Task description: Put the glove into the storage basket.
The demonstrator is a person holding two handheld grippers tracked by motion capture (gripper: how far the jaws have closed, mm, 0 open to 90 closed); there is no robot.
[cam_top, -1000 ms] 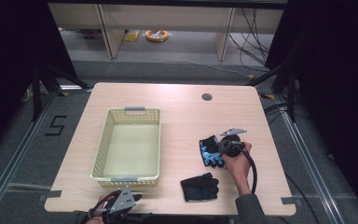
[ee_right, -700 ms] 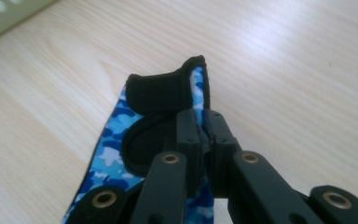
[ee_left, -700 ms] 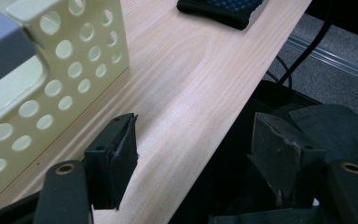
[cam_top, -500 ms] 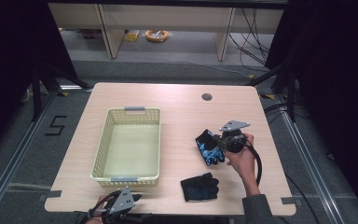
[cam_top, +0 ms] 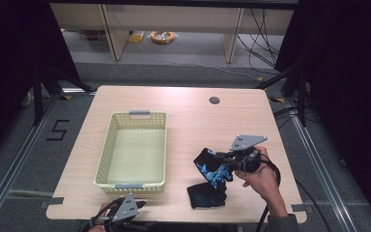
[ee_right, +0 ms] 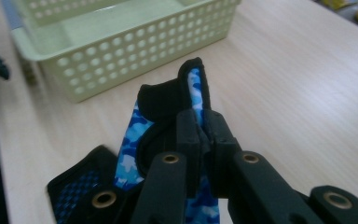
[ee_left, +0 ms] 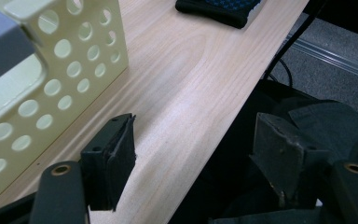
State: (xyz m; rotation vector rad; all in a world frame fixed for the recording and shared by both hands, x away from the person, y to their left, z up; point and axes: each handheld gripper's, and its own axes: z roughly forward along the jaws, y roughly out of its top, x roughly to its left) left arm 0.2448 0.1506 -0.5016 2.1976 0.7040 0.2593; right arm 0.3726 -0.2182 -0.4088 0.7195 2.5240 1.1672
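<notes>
A black glove with blue camouflage print (cam_top: 211, 166) (ee_right: 193, 93) hangs lifted off the table, pinched between the jaws of my right gripper (cam_top: 224, 163) (ee_right: 204, 125), which is shut on it. A second black glove (cam_top: 206, 194) (ee_left: 219, 8) lies flat on the table just below it, near the front edge. The pale yellow perforated basket (cam_top: 104, 159) (ee_right: 135, 51) (ee_left: 51, 60) stands to the left and holds nothing. My left gripper (cam_top: 125, 216) (ee_left: 196, 154) hovers at the table's front edge below the basket, its jaws wide apart with nothing between them.
A round cable hole (cam_top: 214, 100) sits in the wooden table (cam_top: 188, 121) at the back right. Cables (cam_top: 270, 169) trail from the right gripper off the table's front right. Beyond the table are shelf legs and a floor with cables.
My right gripper has lifted the camouflage glove off the table and carried it left, toward the basket. The left gripper has stayed put.
</notes>
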